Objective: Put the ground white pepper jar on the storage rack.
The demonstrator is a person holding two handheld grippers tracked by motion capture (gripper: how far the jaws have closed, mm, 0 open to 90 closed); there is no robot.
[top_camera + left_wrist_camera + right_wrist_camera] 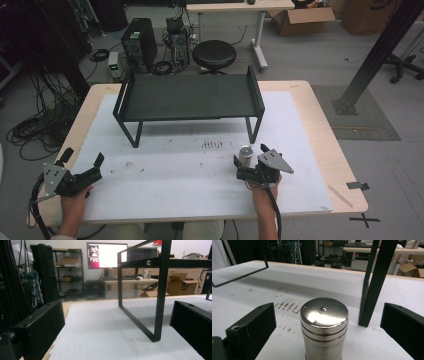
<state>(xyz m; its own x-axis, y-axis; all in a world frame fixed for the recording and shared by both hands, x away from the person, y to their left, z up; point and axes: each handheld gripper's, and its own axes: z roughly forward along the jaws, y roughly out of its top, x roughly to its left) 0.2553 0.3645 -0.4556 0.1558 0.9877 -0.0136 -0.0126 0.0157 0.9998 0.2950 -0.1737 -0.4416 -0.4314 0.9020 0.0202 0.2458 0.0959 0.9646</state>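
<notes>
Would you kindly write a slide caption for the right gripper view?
Open right tool straddles an upright steel shaker on the white mat, beside a black shelf leg.

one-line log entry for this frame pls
right gripper: open, jaws either side of steel shaker, not touching | left gripper: open, idle, holding nothing | shaker: upright on white mat, near black rack leg

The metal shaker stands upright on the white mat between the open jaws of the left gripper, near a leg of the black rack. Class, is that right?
Not quite: the metal shaker stands between the open jaws of the right gripper, as the right gripper view shows. It is upright on the white mat, near a leg of the black rack.
</notes>
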